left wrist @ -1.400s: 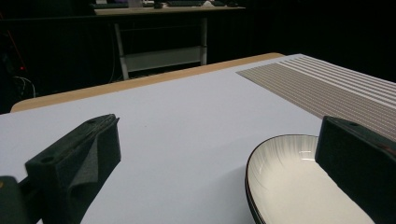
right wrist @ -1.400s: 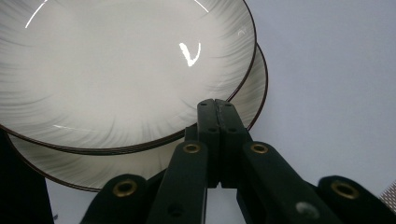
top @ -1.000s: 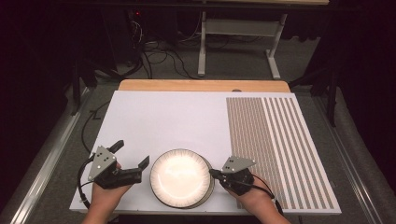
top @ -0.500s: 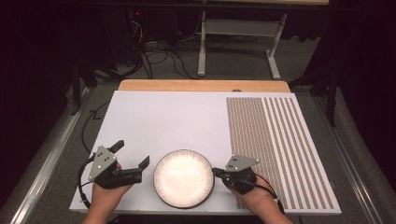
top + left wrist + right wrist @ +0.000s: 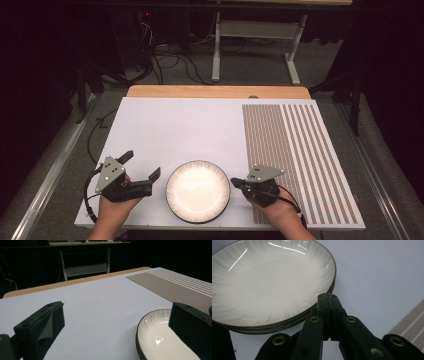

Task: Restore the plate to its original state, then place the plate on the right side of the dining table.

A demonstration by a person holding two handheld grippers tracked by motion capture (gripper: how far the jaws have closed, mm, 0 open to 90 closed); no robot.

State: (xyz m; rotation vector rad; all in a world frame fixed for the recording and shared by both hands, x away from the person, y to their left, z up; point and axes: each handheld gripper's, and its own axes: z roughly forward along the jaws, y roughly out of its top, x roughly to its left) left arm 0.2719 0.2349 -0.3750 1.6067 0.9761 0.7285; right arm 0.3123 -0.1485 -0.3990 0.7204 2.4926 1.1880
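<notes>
A small stack of white plates with dark rims sits at the front middle of the white table. My left gripper rests on the table just left of the stack, jaws open and empty. In the left gripper view its jaws stand wide apart, and the plates lie behind the right jaw. My right gripper is on the stack's right side, shut with nothing between its jaws. Its tips sit right at the rim of the plates; I cannot tell whether they touch.
A brown striped mat covers the right part of the table. A wooden edge runs along the far side. Beyond it stand a metal desk frame and cables on the dark floor.
My right gripper has shifted slightly to the right, staying shut at the plates' rim. The left gripper has not moved.
</notes>
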